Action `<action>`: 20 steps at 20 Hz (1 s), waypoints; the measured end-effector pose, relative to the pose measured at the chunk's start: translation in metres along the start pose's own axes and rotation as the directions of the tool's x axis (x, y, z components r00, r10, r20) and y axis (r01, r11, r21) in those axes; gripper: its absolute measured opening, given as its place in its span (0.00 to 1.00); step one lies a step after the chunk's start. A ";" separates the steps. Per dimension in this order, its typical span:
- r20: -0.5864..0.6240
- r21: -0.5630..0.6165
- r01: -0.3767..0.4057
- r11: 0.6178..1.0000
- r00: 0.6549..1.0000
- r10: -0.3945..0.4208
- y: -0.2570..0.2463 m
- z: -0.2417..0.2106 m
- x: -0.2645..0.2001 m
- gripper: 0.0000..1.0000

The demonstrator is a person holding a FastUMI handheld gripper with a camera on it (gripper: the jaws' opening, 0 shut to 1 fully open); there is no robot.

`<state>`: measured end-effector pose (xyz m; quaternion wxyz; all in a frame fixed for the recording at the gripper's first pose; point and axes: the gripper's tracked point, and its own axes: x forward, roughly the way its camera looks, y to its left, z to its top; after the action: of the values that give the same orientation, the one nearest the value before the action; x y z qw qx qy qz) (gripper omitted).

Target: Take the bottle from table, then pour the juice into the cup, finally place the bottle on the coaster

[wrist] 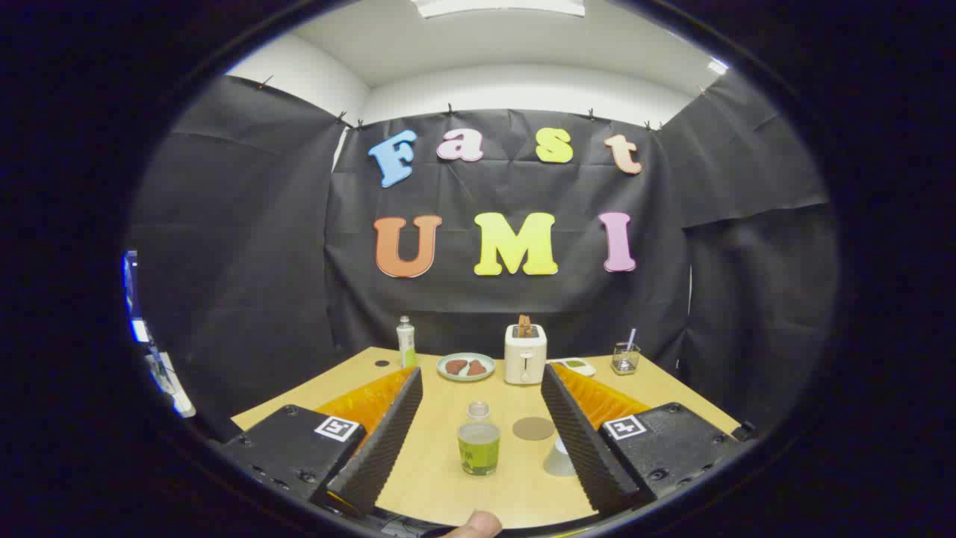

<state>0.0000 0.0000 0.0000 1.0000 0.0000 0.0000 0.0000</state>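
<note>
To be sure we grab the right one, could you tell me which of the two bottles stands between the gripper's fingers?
The squat juice bottle between the open gripper fingers; the slim white bottle stands far beyond.

Two plastic bottles (479,441) (405,341), one white toaster (525,354), one round plate (466,366), one brown coaster (533,428), one white cup (558,457), one wire holder (625,359).

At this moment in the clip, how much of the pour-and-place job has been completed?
Nothing looks done yet. The juice bottle stands upright on the table, between the fingers of the open claw, which touch nothing. In hand: lining up for the grasp. Left: grip the bottle, pour into the cup beside the right finger, and set the bottle on the bare round coaster beyond it.
</note>
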 end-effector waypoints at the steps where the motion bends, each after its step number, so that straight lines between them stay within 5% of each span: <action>1: 0.006 0.004 0.002 1.000 1.000 -0.002 0.000 0.001 -0.002 1.00; 9: -0.087 -0.038 0.032 0.999 0.996 -0.035 0.004 -0.027 -0.006 1.00; 20: -0.052 -0.043 0.026 0.999 0.998 -0.029 0.008 -0.022 -0.006 1.00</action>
<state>-0.0059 0.0077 -0.0217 0.9993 -0.0210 0.0262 -0.0137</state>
